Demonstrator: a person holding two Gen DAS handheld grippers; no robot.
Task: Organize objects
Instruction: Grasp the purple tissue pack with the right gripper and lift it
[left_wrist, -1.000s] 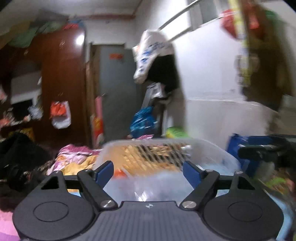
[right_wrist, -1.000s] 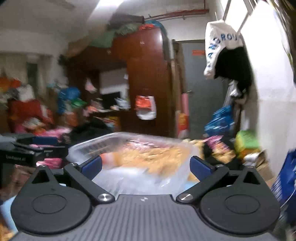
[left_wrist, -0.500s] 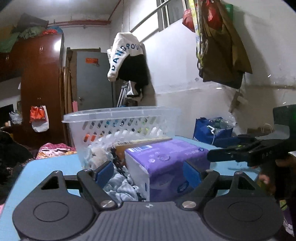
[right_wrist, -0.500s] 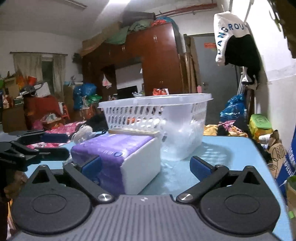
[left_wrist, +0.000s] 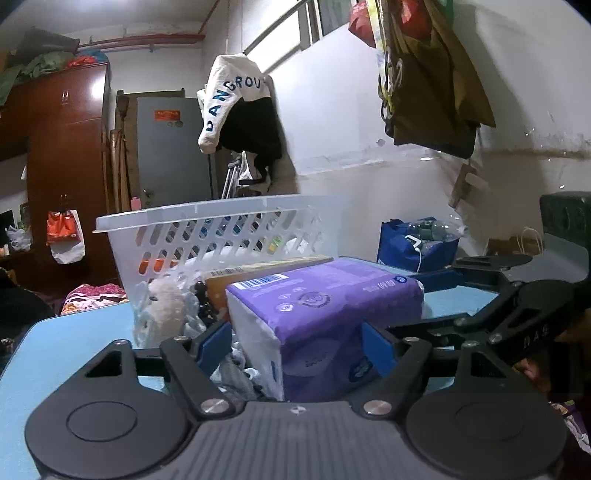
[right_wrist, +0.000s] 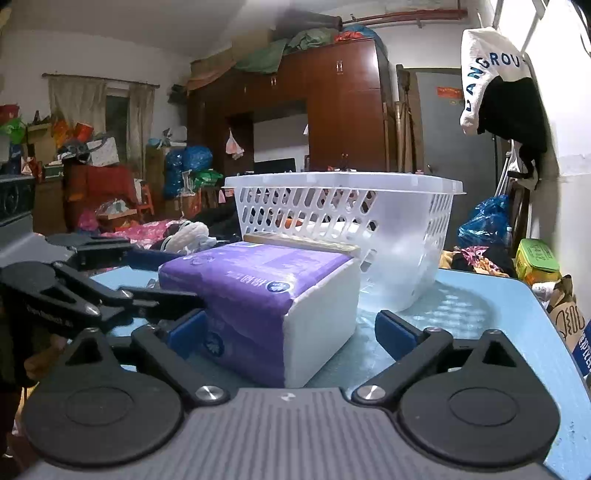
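Dark wooden wardrobe (right_wrist: 343, 107) stands beside a grey door (left_wrist: 171, 151). Curtained window (right_wrist: 110, 114) at the left. White plastered wall (left_wrist: 332, 122) at the right.

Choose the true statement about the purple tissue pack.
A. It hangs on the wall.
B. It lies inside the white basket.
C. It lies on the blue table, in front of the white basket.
C: the purple tissue pack rests on the blue table, nearer than the white basket.

The tissue pack (left_wrist: 325, 317) hides most of the box (left_wrist: 236, 273) behind it (label unreadable).
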